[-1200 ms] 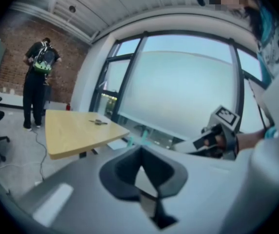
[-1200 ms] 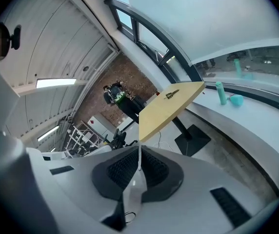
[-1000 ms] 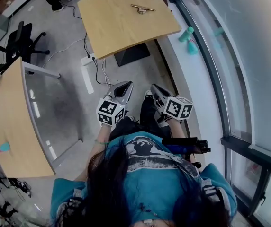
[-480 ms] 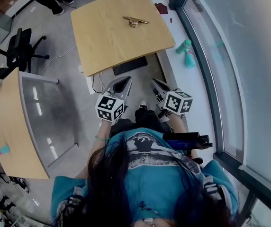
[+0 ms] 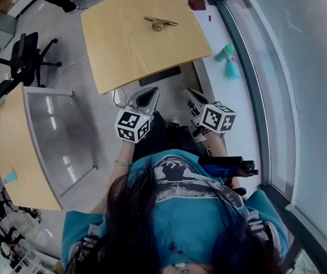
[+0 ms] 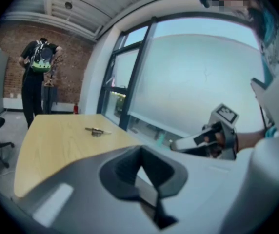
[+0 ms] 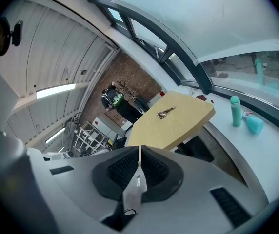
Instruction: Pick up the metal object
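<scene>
Two claws, both closed on nothing — that is where we see the trouble starting. On the left, the left gripper (image 5: 147, 96) hangs short of the near edge of the table (image 5: 123, 56), its jaws pressed together and empty. The metal object (image 5: 159, 23) lies well beyond it, flat on the table's far half, nearer the far edge than the near one and apart from every corner. On the right, the right gripper (image 5: 191, 99) is also held off the near edge, pads meeting with nothing between them.

We judge that reaching in with the jaws closed would only shove the piece. It looks low and smooth, so it could skid toward the far edge. Pads that close too high could slip off the slim bar.

Its long axis runs across our reach — one thin end toward the table's left edge, the other toward its right edge, with a rounder lump at the middle. We would open wide and close across the bar near that lump, not along it.
</scene>
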The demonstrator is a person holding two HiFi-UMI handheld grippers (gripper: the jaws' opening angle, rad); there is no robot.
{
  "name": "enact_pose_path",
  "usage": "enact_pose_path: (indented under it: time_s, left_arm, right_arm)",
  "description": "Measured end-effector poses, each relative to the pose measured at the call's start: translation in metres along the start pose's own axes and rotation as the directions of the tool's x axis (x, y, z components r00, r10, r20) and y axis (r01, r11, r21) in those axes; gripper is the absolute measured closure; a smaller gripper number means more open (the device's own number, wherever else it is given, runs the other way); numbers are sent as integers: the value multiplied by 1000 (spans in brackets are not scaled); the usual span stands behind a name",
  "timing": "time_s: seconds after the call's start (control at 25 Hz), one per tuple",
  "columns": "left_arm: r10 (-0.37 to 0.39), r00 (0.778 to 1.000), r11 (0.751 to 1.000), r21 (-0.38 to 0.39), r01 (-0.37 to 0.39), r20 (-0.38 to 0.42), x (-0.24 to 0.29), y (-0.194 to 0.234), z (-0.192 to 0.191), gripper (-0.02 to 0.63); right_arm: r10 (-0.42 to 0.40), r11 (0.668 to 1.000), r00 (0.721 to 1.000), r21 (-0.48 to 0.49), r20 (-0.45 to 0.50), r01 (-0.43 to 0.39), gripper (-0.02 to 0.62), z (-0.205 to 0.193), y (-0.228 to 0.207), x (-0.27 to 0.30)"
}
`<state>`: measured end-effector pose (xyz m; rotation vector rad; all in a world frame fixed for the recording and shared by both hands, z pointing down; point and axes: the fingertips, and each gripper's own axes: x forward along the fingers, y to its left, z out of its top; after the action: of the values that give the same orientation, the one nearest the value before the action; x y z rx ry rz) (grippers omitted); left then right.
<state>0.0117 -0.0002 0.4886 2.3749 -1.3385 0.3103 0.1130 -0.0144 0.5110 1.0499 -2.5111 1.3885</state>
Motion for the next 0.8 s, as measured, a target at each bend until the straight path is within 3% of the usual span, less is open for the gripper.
enact_pose_path:
  time_s: [0.28, 0.52, 0.8]
  left_arm:
    - [11, 1000, 1000, -20, -12, -18, 30, 34, 2, 603]
    - [-5, 1000, 999, -46, 4, -19, 73, 81, 29, 603]
    - [-43, 996, 998, -46, 40, -84, 130, 143, 52, 600]
  right_arm:
    - [-26, 999, 1000, 33, -11, 26, 571, 12, -21, 20]
    - [-68, 997, 997, 43, 25, 66, 571, 55, -36, 51]
    - [-105, 993, 993, 60, 51, 102, 571, 110, -44, 101]
